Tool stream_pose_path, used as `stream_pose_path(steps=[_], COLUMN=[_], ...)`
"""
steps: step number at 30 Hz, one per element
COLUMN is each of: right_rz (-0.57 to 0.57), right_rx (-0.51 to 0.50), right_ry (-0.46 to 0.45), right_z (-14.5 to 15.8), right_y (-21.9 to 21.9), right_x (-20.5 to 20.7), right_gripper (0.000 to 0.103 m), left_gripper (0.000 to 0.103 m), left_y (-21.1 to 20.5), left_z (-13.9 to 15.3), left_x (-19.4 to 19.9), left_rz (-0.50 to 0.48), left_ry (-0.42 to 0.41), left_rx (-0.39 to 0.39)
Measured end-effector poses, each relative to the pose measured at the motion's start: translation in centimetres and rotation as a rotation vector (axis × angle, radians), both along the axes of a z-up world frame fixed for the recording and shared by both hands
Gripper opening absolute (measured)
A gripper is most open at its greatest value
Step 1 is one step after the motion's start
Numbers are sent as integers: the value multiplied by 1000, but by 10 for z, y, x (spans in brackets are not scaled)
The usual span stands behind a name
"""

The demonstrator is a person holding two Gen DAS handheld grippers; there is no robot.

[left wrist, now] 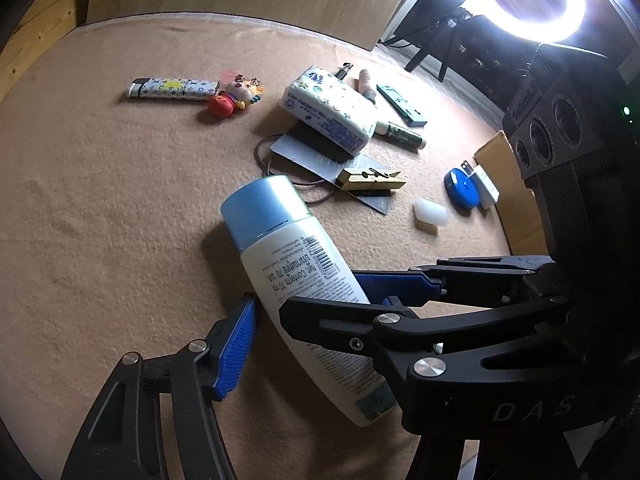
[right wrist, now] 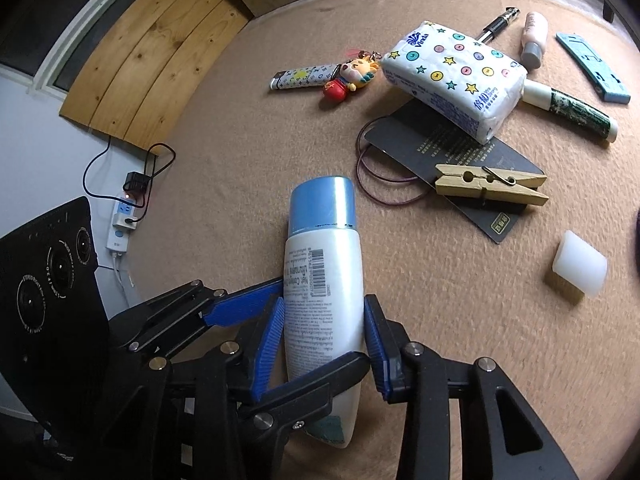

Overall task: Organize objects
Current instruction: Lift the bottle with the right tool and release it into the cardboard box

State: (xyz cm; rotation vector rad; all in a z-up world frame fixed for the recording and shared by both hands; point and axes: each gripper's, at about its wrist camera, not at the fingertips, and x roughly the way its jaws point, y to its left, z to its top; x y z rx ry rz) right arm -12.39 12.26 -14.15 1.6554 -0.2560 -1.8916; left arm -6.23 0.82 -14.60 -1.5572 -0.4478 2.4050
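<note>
A white bottle with a blue cap (left wrist: 304,272) (right wrist: 324,280) lies tilted over the tan cloth, cap end away from me. In the right wrist view my right gripper (right wrist: 325,304) is shut on it, both blue pads (right wrist: 268,352) flat against its sides. My left gripper (left wrist: 268,303) reaches in from the left and straddles the same bottle. The tip of one blue pad (left wrist: 236,344) touches the bottle's edge. The other left finger crosses over the bottle's face and hides its own pad, so a grip does not show. The right gripper (left wrist: 372,292) enters the left wrist view from the right.
Beyond the bottle lie a tissue pack (right wrist: 452,80), a wooden clothespin (right wrist: 488,186) on a black card, a hair tie, a lighter (left wrist: 172,90) and a toy keychain (left wrist: 232,98). To the right are a white cap (right wrist: 580,266), a blue tape measure (left wrist: 460,188) and a cardboard box (left wrist: 504,184).
</note>
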Motion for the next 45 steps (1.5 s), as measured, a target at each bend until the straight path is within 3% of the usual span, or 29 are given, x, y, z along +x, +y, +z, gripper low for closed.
stream_pose_path(steps=[7,15,22,31,41,42,43,45], right_rz=[-60,-200,-377,-584,-658,-662,-671,-702], right_rx=[-17,-33,-18,8,54,96,131,179], right_ry=[17,97,181,224,243,262,274,303], right_z=[10,49,82,101,98,99,100,101], right_y=[13,67,147,253,306,306,308,311], right_x=[4,16,33,51,62,63,64,67], right_gripper=[37,37,37,37,37,44,60,71], left_gripper=[66,66,66,64,64,64,72,95], left_y=[2,41,115,232,313,317,319,321], left_z=[2,34,67,88,88,88,85,83], left_x=[0,-9,-27,-46,-53,-53,-54,-56], left_rz=[-4,-98,-253,-430,-531,-533,-532,-511], left_ry=[-1,70,146,206,211,209,207,211], left_rx=[25,11,25,43,57,54,50,19])
